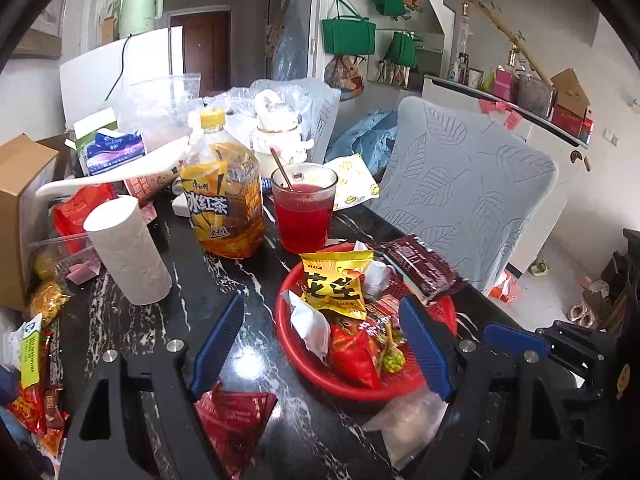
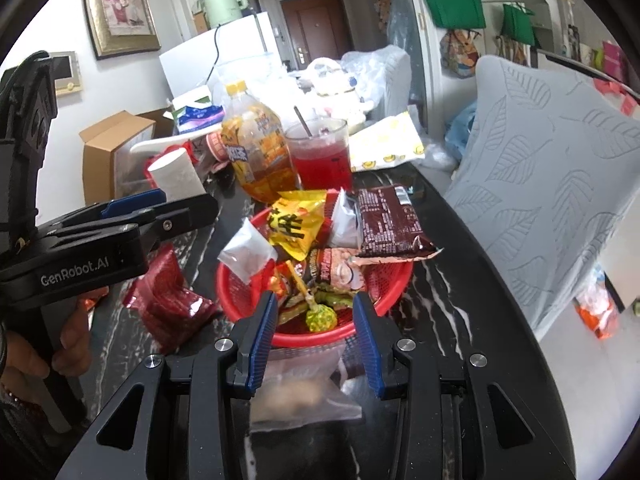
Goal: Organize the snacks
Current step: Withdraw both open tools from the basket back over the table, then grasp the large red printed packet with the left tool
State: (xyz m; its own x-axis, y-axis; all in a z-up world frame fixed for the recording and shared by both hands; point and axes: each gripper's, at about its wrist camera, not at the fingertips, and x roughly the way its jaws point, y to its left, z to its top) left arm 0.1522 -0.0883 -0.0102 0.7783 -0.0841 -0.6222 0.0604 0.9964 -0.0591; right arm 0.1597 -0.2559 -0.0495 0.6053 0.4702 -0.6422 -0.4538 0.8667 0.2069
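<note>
Snacks already heaped the red basket (image 2: 248, 312); a red packet (image 2: 172, 300) and clear bag (image 2: 304, 396) lay outside on the counter (image 1: 224, 280). Left tongs (image 1: 320, 344) and right tongs (image 2: 316, 340) stood released, empty.

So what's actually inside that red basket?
The red basket holds a yellow peanut packet, a dark brown wrapped bar, a white sachet, a green-yellow lollipop and red packets. Whatever lies beneath that pile is covered.
</note>
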